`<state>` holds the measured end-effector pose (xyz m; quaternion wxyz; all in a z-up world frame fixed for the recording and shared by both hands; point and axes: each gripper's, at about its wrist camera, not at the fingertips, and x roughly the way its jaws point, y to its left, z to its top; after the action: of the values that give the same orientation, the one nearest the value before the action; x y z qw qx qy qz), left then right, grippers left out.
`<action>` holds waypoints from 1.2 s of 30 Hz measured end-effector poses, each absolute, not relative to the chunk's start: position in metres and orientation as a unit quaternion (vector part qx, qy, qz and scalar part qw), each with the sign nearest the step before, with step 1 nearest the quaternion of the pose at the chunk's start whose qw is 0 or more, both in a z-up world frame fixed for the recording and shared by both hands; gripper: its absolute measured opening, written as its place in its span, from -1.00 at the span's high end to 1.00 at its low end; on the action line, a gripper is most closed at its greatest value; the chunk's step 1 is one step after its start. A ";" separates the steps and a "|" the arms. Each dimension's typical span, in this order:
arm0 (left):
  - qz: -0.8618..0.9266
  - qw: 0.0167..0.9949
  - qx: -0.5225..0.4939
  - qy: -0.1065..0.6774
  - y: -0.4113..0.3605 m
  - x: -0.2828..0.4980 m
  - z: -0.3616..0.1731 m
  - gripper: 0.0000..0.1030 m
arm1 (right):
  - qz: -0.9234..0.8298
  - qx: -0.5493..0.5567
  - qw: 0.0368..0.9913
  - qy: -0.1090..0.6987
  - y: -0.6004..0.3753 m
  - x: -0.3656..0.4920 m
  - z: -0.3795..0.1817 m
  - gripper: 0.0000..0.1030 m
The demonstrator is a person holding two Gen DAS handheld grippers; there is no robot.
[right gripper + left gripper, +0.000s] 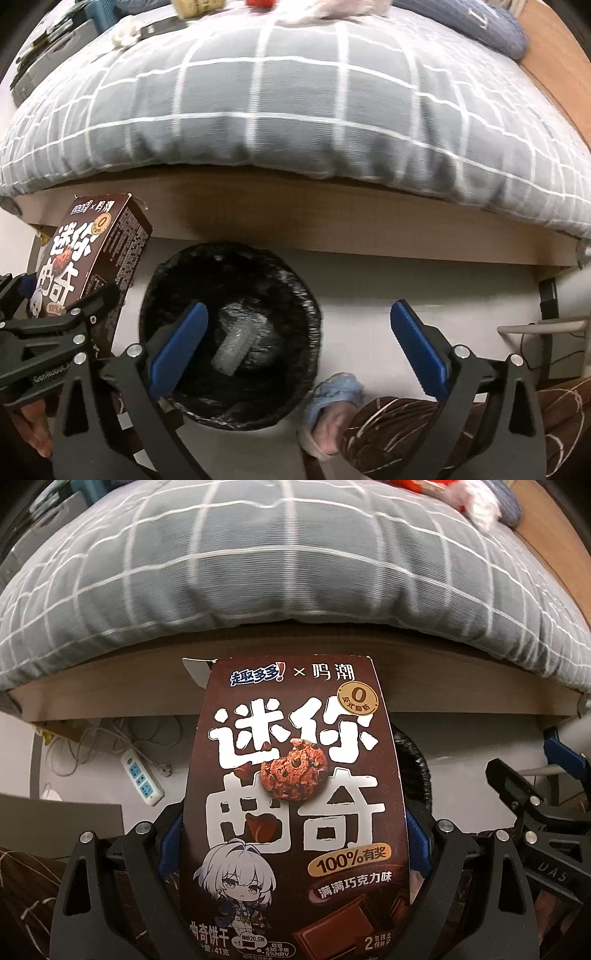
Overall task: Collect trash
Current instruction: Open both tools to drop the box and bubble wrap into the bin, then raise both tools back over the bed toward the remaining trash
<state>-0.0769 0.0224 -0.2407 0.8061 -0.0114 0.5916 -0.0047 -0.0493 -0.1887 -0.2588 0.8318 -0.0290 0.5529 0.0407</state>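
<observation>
Partway through trash collection: one item binned, one held, more left on the bed.
Right gripper (295, 347) hangs with jaws spread wide and empty over the black-lined bin (229, 332), where a clear plastic wrapper (236, 347) lies. Left gripper (295, 849) pinches the cookie box (295, 805), seen at 9 o'clock of the bin and not yet over it. Further clutter sits at 12 o'clock on the checked duvet (295, 110).
</observation>
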 end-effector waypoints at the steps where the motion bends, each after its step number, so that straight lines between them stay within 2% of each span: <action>1: -0.008 0.806 -0.009 0.592 0.020 -0.077 -0.242 -0.72 | 0.036 -0.028 0.833 0.552 -0.193 -0.050 -0.258 -0.85; 15: -0.032 0.803 0.013 0.595 0.010 -0.074 -0.258 -0.73 | -0.002 0.000 0.836 0.549 -0.232 -0.055 -0.255 -0.85; 23: -0.010 0.803 0.015 0.596 0.027 -0.071 -0.283 -0.83 | 0.006 -0.003 0.837 0.548 -0.221 -0.054 -0.251 -0.85; 29: 0.015 0.816 0.029 0.577 0.035 -0.068 -0.276 -0.84 | 0.014 -0.006 0.844 0.536 -0.213 -0.051 -0.244 -0.85; 36: 0.024 0.842 0.021 0.539 0.033 -0.060 -0.240 -0.84 | 0.020 -0.008 0.864 0.503 -0.207 -0.050 -0.213 -0.85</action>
<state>-0.0604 0.0327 -0.2403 0.8415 0.0212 0.5393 0.0235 -0.0505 -0.2066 -0.2127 0.8643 -0.0081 0.5026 0.0200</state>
